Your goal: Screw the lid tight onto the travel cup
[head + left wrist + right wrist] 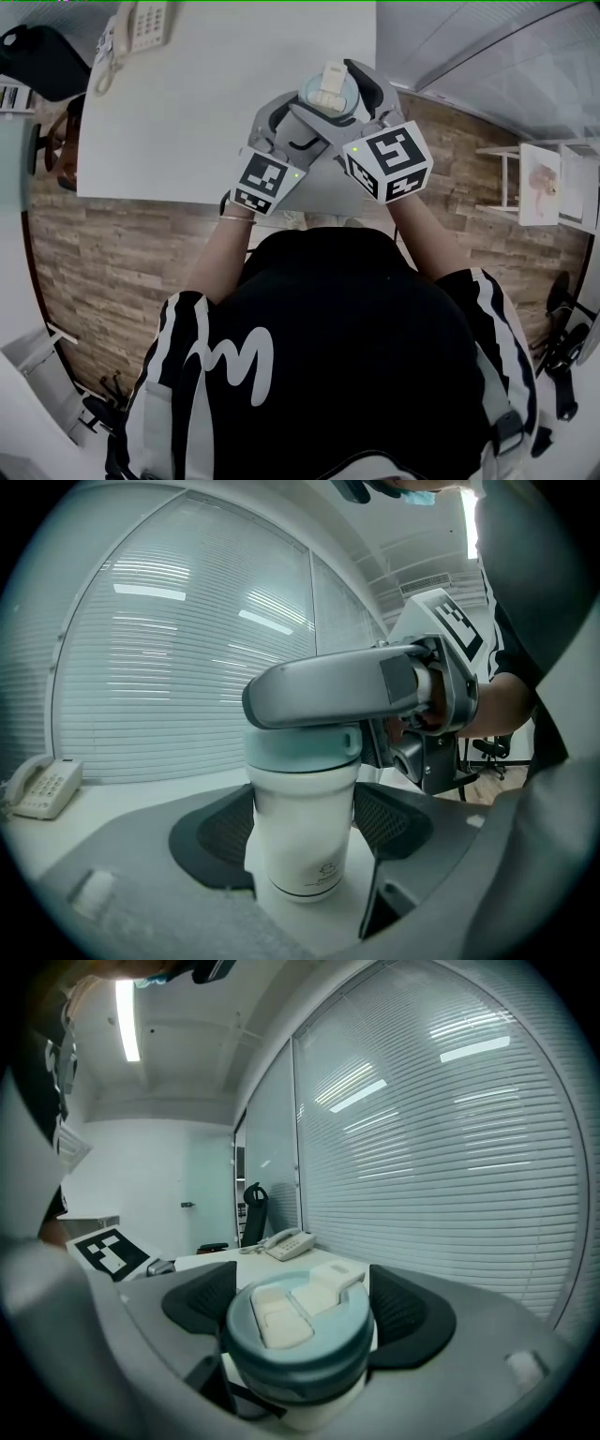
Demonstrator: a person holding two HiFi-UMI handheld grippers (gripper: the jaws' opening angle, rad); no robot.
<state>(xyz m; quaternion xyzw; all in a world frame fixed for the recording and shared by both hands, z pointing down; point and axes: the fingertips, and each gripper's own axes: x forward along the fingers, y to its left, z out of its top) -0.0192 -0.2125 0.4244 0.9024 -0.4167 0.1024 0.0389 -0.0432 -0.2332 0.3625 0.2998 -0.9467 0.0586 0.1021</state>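
Two grippers are holding one travel cup [302, 855], which is standing upright over the right side of the white table [206, 103]; a desk telephone [141, 28] is lying at about ten o'clock from it in the head view. The left gripper [305, 827] is pressing its dark pads [220, 832] against the white cup body at nine and three o'clock, just below the pale teal lid [298, 1330]. The right gripper [305, 1321] is reaching over the top, its pads [412, 1321] pinching the lid's rim from both sides, with the cream flip tab [323, 1288] facing up between them.
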